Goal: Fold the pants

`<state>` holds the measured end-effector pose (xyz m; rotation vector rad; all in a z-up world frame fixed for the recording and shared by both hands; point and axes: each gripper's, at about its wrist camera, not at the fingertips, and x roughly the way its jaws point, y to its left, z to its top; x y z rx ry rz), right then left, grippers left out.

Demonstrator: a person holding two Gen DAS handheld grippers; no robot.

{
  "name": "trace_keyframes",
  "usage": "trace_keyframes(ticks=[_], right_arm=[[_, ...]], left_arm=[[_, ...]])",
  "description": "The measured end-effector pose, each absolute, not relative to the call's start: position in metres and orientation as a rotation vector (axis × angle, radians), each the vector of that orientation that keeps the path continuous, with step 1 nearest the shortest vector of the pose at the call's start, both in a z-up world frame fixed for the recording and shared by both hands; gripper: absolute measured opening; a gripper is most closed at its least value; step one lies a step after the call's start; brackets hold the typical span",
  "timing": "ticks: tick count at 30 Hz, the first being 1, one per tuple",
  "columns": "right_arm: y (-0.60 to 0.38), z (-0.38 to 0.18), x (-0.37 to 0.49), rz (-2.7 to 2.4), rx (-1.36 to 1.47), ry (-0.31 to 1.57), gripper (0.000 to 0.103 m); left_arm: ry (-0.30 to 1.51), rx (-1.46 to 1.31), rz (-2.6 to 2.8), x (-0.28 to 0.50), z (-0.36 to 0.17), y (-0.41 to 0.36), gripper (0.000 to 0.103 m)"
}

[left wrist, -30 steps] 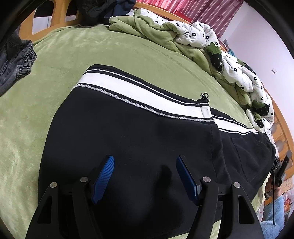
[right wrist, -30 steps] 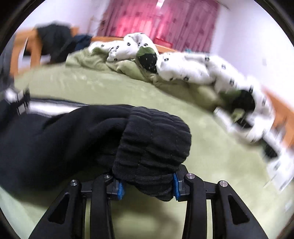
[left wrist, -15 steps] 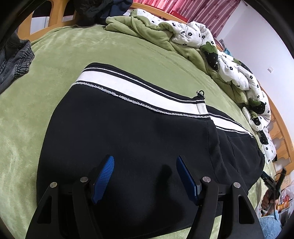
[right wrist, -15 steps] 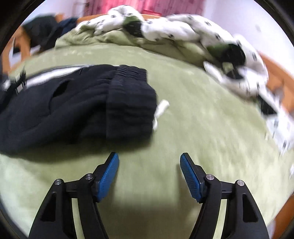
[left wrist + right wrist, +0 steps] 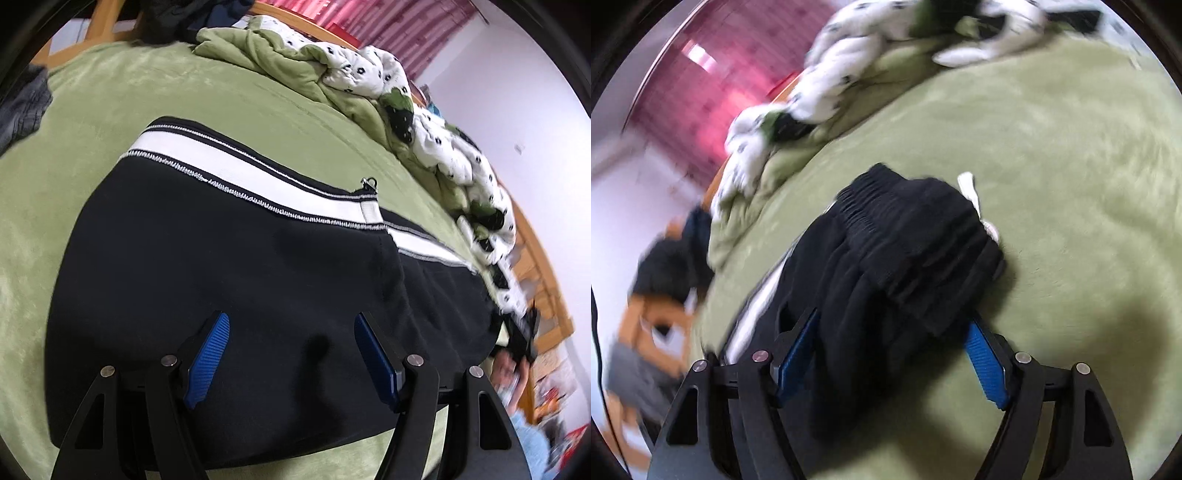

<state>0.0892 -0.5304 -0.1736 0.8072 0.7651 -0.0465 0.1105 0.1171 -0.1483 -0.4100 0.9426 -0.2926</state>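
Pants [image 5: 229, 280]: left tongs [image 5: 291, 354] wide above; right tongs [image 5: 890, 350] wide, straddling waistband [image 5: 923, 251].

Each black claw [image 5: 291, 354] carries ribbed blue pads [image 5: 986, 365] and silver screws.

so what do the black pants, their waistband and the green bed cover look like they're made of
Black pants: matte, soft knit, probably fleece or sweatshirt jersey; no sheen, gentle folds.
Waistband: ribbed elastic knit, shown by close parallel gathers.
Green bed cover: plush, short-pile fleece or velvet-like fabric; its nap shows lighter and darker streaks.
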Motion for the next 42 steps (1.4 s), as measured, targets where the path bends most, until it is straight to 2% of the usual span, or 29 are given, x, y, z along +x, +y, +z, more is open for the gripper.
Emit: trace_keyframes(ticks=[3, 4, 5, 7, 9, 11, 13, 16, 18, 20, 23, 28, 33, 38, 41, 42], right_arm=[[-0.533, -0.188, 0.115, -0.107, 0.924, 0.774, 0.076], [-0.533, -0.187, 0.12, -0.13, 0.928, 0.773, 0.058], [-0.533, -0.181, 0.125, -0.162, 0.908, 0.77, 0.049], [-0.53, -0.152, 0.128, -0.129, 0.795, 0.721, 0.038], [-0.52, -0.116, 0.117, -0.021, 0.632, 0.593, 0.038], [-0.507, -0.103, 0.112, -0.005, 0.468, 0.542, 0.043], [-0.509, -0.122, 0.124, -0.04, 0.427, 0.653, 0.047], [-0.528, -0.169, 0.141, -0.071, 0.545, 0.888, 0.053], [-0.538, -0.174, 0.126, -0.049, 0.633, 0.844, 0.061], [-0.535, -0.163, 0.107, -0.113, 0.572, 0.837, 0.067], [-0.529, -0.148, 0.082, -0.182, 0.464, 0.835, 0.067], [-0.511, -0.11, 0.052, -0.249, 0.318, 0.814, 0.067], [-0.495, -0.066, 0.029, -0.222, 0.37, 0.762, 0.067], [-0.437, -0.026, 0.042, -0.148, 0.322, 0.724, 0.064], [-0.391, -0.01, 0.048, -0.069, 0.287, 0.7, 0.064], [-0.376, -0.006, 0.049, -0.046, 0.27, 0.702, 0.063]], left_arm=[[0.941, -0.339, -0.277, 0.11, -0.147, 0.113, 0.068], [0.94, -0.321, -0.27, 0.109, -0.145, 0.112, 0.068], [0.933, -0.314, -0.264, 0.108, -0.144, 0.114, 0.068], [0.916, -0.315, -0.257, 0.105, -0.14, 0.12, 0.068], [0.911, -0.323, -0.25, 0.104, -0.138, 0.126, 0.068], [0.907, -0.335, -0.242, 0.104, -0.138, 0.131, 0.068], [0.905, -0.336, -0.214, 0.103, -0.136, 0.137, 0.068], [0.888, -0.337, -0.184, 0.094, -0.129, 0.152, 0.068], [0.872, -0.334, -0.147, 0.084, -0.124, 0.165, 0.068], [0.875, -0.332, -0.099, 0.072, -0.123, 0.182, 0.068], [0.9, -0.37, -0.059, 0.056, -0.132, 0.206, 0.068], [0.905, -0.587, -0.119, 0.029, -0.161, 0.237, 0.068], [0.881, -0.782, -0.215, 0.029, -0.189, 0.244, 0.068], [0.81, -0.929, -0.207, 0.039, -0.199, 0.243, 0.066], [0.824, -0.932, -0.179, 0.048, -0.195, 0.239, 0.044], [0.846, -0.892, -0.158, 0.051, -0.19, 0.235, 0.026]])
